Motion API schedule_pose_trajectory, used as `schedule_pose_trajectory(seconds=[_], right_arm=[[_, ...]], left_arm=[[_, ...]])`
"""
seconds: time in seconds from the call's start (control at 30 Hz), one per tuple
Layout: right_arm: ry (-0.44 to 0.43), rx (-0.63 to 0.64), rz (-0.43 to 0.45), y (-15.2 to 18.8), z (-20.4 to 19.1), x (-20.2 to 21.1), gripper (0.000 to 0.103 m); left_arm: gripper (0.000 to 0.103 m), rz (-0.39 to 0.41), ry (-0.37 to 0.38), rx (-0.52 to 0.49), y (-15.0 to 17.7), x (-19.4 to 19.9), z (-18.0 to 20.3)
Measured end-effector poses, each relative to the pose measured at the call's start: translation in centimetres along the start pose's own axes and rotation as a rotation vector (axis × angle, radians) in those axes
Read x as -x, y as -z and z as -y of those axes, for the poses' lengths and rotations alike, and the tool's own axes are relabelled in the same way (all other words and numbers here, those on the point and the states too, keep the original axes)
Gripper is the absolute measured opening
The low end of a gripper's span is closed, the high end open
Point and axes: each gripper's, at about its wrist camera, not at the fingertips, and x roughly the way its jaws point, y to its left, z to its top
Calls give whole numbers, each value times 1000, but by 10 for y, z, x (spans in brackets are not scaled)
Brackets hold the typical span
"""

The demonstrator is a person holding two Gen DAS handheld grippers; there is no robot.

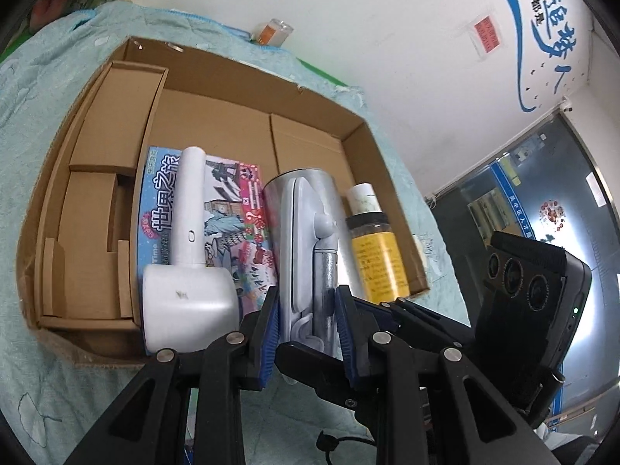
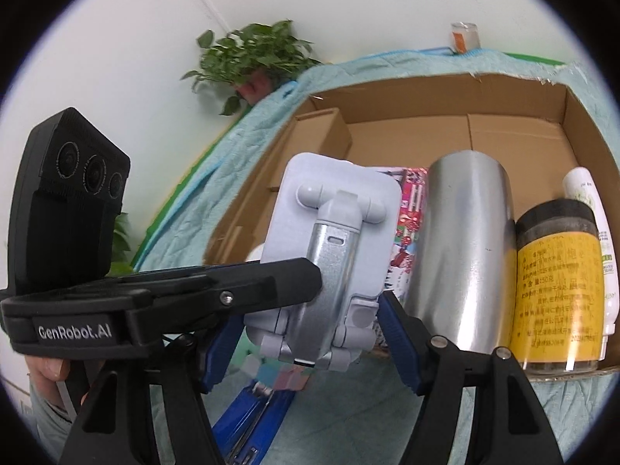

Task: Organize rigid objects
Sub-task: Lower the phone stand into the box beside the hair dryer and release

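Left wrist view: my left gripper (image 1: 306,319) jaws clamp the grey folding stand (image 1: 306,255) edgewise, above the cardboard box (image 1: 248,81) near edge. Right wrist view: my right gripper (image 2: 310,343) jaws straddle its hinged end; whether they touch it I cannot tell. I judge it light, rigid, slippery; grip the flat plate edges.

Plain brown cardboard box (image 1: 217,89); pale grey-and-silver folding phone stand (image 2: 333,259); white handheld device (image 1: 186,252); brushed silver metal cylinder (image 2: 465,248); yellow-labelled, black-lidded jar (image 2: 558,283); multicoloured printed game box (image 1: 228,201); teal cloth (image 1: 23,124).
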Motion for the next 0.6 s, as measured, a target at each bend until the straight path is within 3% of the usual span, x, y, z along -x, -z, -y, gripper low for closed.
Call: schedule_pose_trajectory(seconds=[0.23, 0.37, 0.53, 0.6], right_arm=[[33, -46, 6, -2, 10, -9, 68], [47, -39, 16, -1, 8, -9, 66], [92, -6, 37, 5, 4, -7, 66], [93, -3, 35, 9, 3, -7, 50]], left_arm=[[23, -16, 12, 42, -7, -15, -10], [22, -13, -43, 56, -10, -16, -18], [21, -6, -45, 38, -9, -10, -21], [21, 15, -70, 14, -7, -3, -19]])
